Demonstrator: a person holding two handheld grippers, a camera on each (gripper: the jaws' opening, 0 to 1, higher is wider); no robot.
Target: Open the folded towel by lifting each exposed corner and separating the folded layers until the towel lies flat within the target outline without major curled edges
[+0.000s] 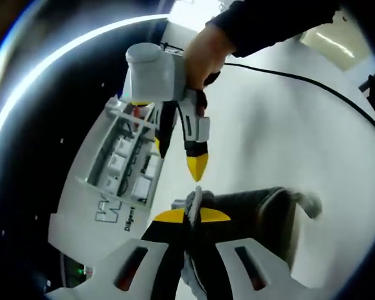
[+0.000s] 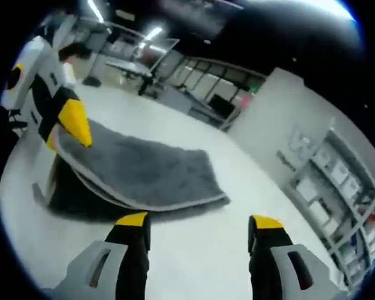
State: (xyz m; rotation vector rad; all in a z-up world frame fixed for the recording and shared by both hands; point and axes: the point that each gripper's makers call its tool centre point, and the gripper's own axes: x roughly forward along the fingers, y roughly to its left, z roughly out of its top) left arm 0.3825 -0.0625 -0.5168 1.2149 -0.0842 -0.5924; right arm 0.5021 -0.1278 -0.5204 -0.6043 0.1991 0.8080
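Note:
A grey fluffy towel point(image 2: 144, 169) with a pale hem lies folded on the white table point(image 2: 194, 262). Its near-left corner is lifted off the surface. My left gripper point(image 1: 186, 215) is shut on that hem, and the grey towel point(image 1: 262, 212) trails away to the right behind its jaws. In the right gripper view the left gripper point(image 2: 72, 125) holds the raised corner at the left. My right gripper point(image 2: 199, 220) stands open a short way in front of the towel's near edge, nothing between its jaws. A hand holds the right gripper point(image 1: 177, 156) just above the pinched hem.
A black cable point(image 1: 312, 81) runs across the white table point(image 1: 287, 137) beyond the towel. A white shelf unit point(image 1: 112, 162) with small boxes stands beside the table, and the same shelf unit point(image 2: 337, 181) is at the right. Desks point(image 2: 134, 65) fill the room behind.

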